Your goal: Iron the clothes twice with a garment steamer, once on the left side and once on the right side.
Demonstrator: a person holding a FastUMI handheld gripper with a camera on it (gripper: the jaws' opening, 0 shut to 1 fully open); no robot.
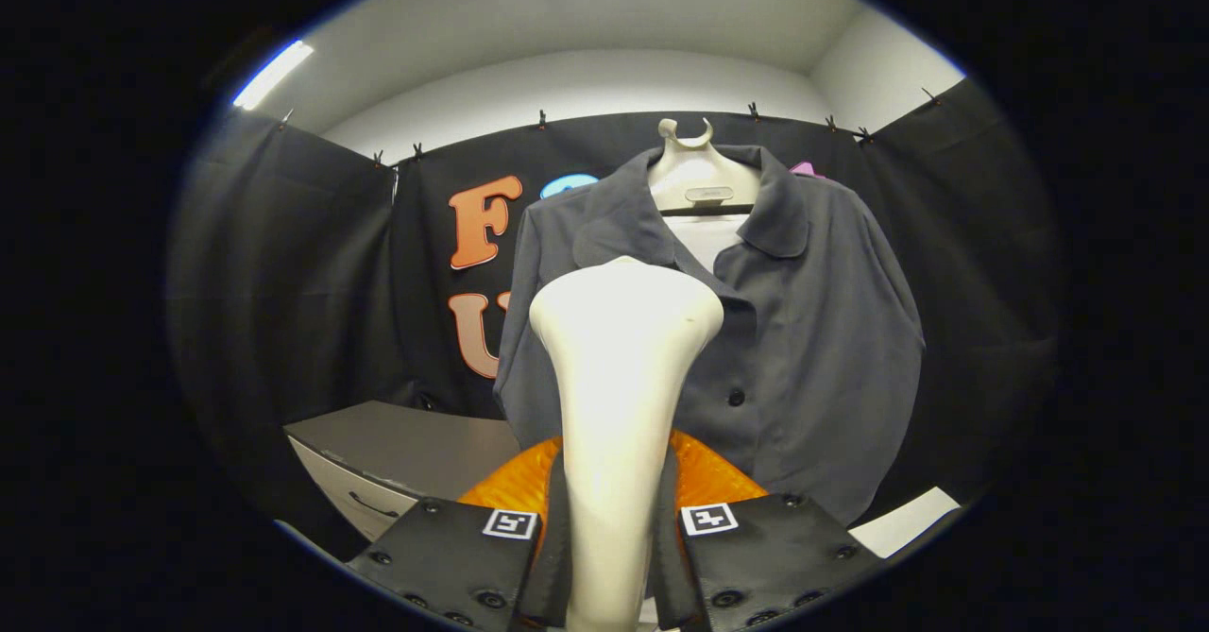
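A grey button-up shirt (803, 330) hangs on a white hanger (694, 174) against the booth's black wall, straight ahead of me. My gripper (612, 528) is shut on the cream handle of the garment steamer (619, 377), which rises between the fingers. The steamer's broad head stands in front of the shirt's left half, around chest height; whether it touches the cloth I cannot tell. An orange translucent part of the steamer (704, 476) shows behind the handle, just above the fingers.
A grey cabinet with a drawer handle (397, 462) stands low to the left of the shirt. A white flat surface (907, 519) shows low on the right, below the shirt's hem.
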